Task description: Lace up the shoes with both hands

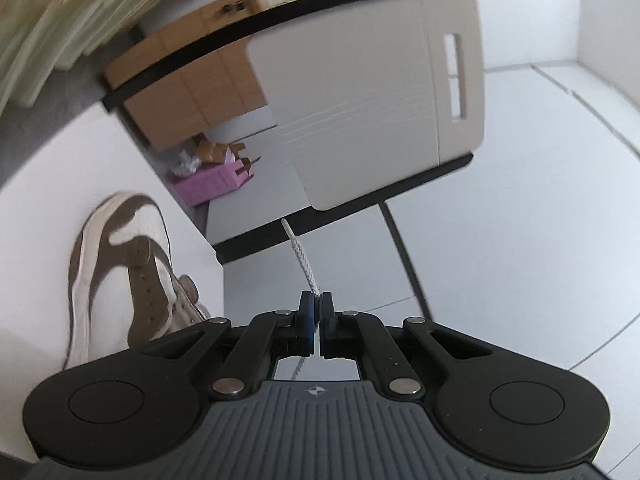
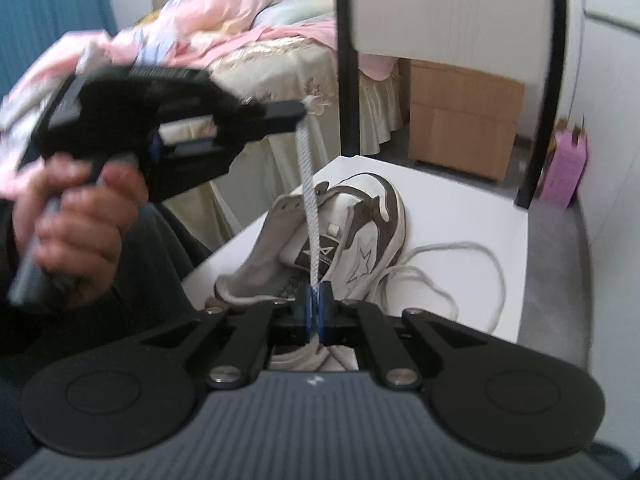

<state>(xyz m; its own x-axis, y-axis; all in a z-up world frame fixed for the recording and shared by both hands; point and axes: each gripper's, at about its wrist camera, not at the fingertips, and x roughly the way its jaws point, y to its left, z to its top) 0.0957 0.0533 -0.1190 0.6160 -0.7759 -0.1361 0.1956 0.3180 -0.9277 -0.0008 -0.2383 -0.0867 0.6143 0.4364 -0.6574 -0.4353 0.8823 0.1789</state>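
Ahead of right gripper (image 2: 317, 300): white tabletop (image 2: 460, 196), its far edge just beyond the sneaker (image 2: 360, 220); bare surface to the right up to the black chair leg (image 2: 538, 120).
Left of left gripper (image 1: 317, 304): same sneaker (image 1: 128, 264) near the table corner; open floor ahead.
Sneaker: white with brown panels, lying tilted, tongue pulled out toward the right gripper.
Shoelace (image 2: 310, 200): white braided cord, taut between both grippers; slack loops lie on the table right of the sneaker.
Left gripper: jaws together, clamped on the shoelace (image 1: 302, 254) near its tip.
Right gripper: jaws pinching the shoelace lower down.
Hand (image 2: 76, 216): grips the left gripper's handle.
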